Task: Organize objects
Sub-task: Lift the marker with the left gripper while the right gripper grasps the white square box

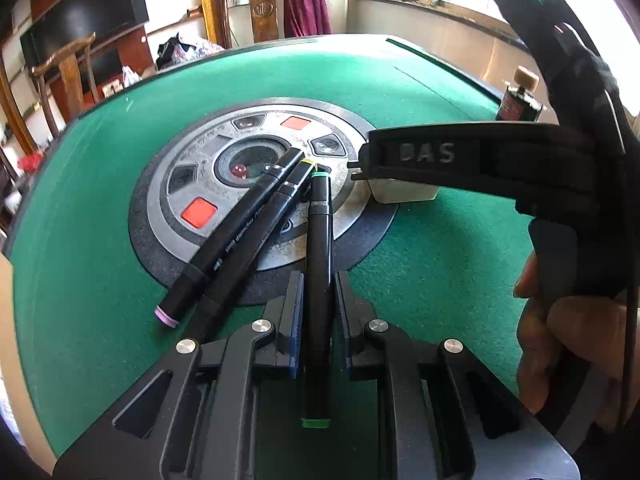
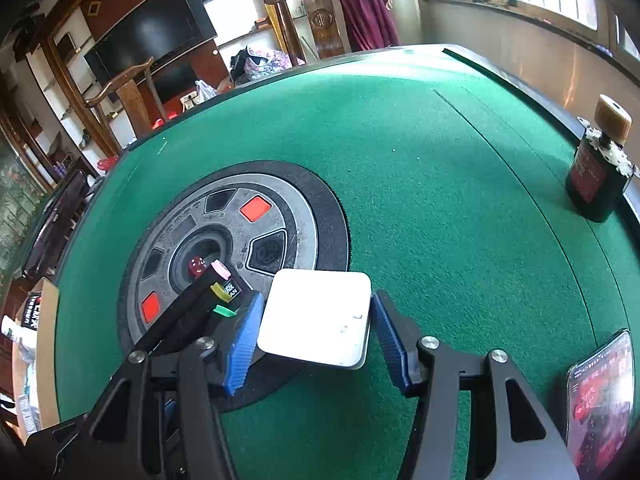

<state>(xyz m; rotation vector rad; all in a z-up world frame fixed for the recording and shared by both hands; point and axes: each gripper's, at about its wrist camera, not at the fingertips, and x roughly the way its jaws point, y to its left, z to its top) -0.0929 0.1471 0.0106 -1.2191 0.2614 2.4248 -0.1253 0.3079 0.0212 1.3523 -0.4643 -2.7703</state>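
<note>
My left gripper (image 1: 318, 280) is shut on a black marker with green ends (image 1: 319, 232), which points away across the round metal panel (image 1: 240, 128). Two more black markers lie beside it on the left, one purple-ended (image 1: 236, 232) and one yellow-ended (image 1: 282, 202). In the right wrist view their coloured tips (image 2: 220, 290) show at the left. My right gripper (image 2: 318, 300) is open around a white square box (image 2: 316, 316). The left blue pad touches the box and a narrow gap shows at the right pad. One of its fingers (image 1: 440, 156) reaches over the box (image 1: 404, 194).
The green felt table (image 2: 420, 160) has a central panel holding red dice (image 2: 196, 266). A dark bottle with a wooden stopper (image 2: 596, 176) stands near the right edge. A phone (image 2: 600, 400) lies at the front right. A hand (image 1: 560, 340) holds the right gripper. Wooden chairs stand beyond the far edge.
</note>
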